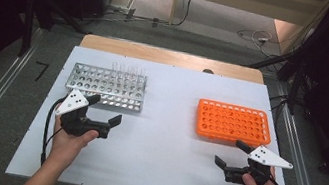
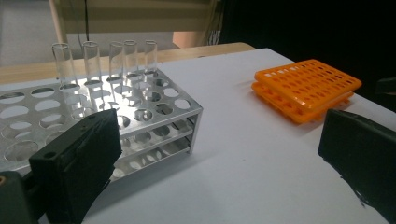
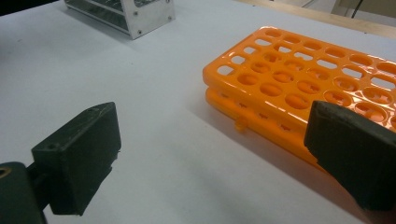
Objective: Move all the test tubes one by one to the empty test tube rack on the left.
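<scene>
Beside the metal rack (image 1: pixel 106 86), left claw (image 1: pixel 104 110) gapes empty (right claw (image 1: pixel 232 153) open too): line up squarely on one glass tube (image 2: pixel 62 60), grip gently

Silver metal rack (image 1: pixel 107 86); orange rack (image 1: pixel 233 123); clear tubes (image 2: pixel 112 58); white table (image 1: pixel 163 148).
</scene>
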The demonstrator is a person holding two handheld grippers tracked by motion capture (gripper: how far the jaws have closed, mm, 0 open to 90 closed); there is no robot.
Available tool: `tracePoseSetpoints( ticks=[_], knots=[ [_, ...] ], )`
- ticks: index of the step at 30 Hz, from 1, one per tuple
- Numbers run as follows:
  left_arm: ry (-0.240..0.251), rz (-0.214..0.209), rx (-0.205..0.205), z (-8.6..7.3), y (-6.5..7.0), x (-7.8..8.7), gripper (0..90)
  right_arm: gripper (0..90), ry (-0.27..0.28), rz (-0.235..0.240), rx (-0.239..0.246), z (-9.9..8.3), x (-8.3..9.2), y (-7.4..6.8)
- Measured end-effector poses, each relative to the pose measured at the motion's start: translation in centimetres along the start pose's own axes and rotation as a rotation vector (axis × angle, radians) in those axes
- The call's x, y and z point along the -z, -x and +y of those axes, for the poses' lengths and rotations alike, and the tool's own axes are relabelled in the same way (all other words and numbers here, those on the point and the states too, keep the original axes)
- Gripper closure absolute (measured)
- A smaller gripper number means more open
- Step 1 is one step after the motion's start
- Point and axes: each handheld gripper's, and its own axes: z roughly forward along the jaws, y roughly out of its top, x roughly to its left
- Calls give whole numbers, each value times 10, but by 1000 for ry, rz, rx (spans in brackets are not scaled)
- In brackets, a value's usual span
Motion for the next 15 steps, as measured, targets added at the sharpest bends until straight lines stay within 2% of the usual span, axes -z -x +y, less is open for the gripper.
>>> tracePoseSetpoints(
  ticks=[4,6,7,9,10,11,13,15],
  knots=[
    [-6,-26,-8,-9,4,9,0,24,-5,-3,-1,-1,0,0],
    [0,-46,6,-14,5,14,0,24,-4,-5,-3,-2,0,1],
    [-3,-46,-1,-16,6,17,0,24,-7,-7,-3,-2,0,0],
    [-10,-27,-42,-21,8,22,0,24,-10,-7,-2,-3,0,0],
    [-10,-26,-45,-24,7,24,0,24,-13,-9,1,-4,-1,0],
    [-12,-31,-37,-26,6,26,0,23,-16,-10,5,-4,-1,0],
    [1,-58,6,-31,3,29,0,23,-17,-10,6,-5,-2,0],
    [7,-65,8,-34,0,30,0,23,-20,-19,4,-7,-2,3]
  ],
)
